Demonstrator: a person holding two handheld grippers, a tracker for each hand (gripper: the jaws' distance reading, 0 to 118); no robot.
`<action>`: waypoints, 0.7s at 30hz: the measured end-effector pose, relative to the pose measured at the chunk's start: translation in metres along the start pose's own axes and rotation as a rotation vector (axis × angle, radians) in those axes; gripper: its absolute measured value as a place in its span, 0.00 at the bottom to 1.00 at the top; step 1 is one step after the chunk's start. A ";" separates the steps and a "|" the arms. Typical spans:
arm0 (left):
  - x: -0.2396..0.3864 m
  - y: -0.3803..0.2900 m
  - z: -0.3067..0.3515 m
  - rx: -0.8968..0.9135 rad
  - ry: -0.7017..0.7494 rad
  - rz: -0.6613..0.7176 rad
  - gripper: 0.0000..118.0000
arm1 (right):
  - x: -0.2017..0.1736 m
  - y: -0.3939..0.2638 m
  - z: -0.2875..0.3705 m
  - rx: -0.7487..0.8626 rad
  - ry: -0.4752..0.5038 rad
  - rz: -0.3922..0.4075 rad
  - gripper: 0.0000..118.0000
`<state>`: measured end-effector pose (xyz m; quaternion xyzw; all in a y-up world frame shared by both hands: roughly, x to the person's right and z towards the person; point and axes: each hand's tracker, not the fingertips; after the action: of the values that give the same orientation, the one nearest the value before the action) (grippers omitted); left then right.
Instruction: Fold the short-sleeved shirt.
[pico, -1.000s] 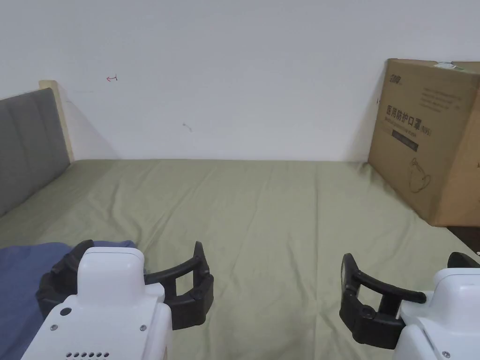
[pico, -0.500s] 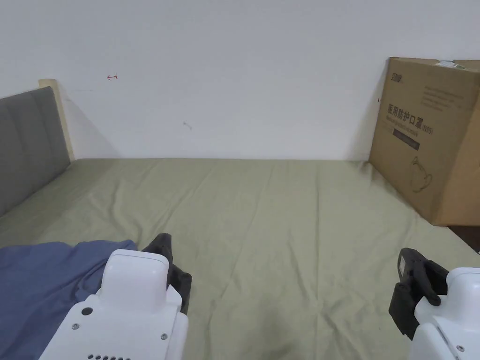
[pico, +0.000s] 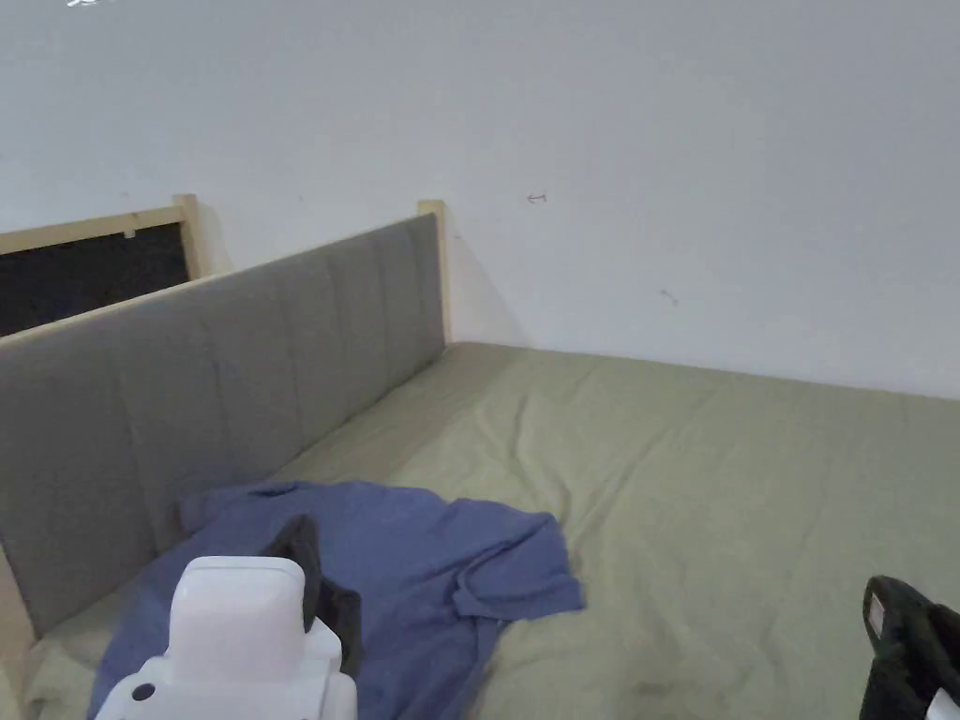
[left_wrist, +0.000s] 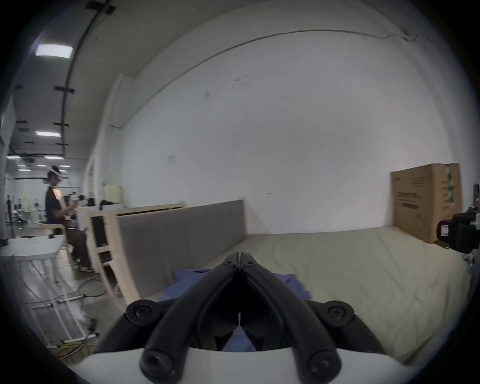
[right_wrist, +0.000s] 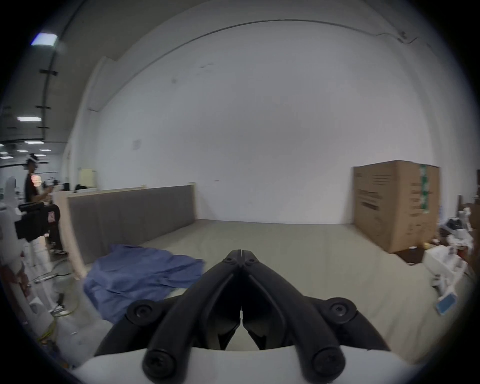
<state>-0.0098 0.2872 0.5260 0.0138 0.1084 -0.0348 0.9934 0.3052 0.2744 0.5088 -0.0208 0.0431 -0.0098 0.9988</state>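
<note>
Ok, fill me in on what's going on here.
A person holds a two-jaw gripper in each hand over a bed with an olive-green sheet. A crumpled blue short-sleeved shirt lies unfolded beside the grey padded headboard. The left gripper hangs above the shirt with its jaws closed and empty. The right gripper, also closed and empty, is off to the side over bare sheet. No fold has been made.

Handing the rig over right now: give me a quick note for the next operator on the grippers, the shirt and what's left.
Left gripper: shut, empty, above the blue shirt.
Right gripper: shut, empty, over bare green sheet.
Shirt: crumpled, unfolded, on the bed beside the grey headboard; neither gripper touches it.
Done: nothing.
Left: open the jaws, spread the shirt flat, then fold.
</note>
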 end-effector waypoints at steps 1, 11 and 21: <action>-0.007 -0.001 0.001 -0.007 0.007 0.008 0.00 | -0.009 0.002 -0.006 0.002 0.036 -0.004 0.00; -0.026 0.024 -0.044 0.017 0.018 0.211 0.00 | -0.015 0.007 -0.029 0.004 0.117 0.025 0.00; -0.027 -0.040 -0.350 -0.959 -0.352 0.190 0.05 | 0.032 -0.023 -0.065 -0.200 0.016 0.005 0.00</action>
<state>-0.1139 0.2619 0.1898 -0.4393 -0.0582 0.1073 0.8900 0.3311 0.2483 0.4422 -0.1202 0.0520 -0.0030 0.9914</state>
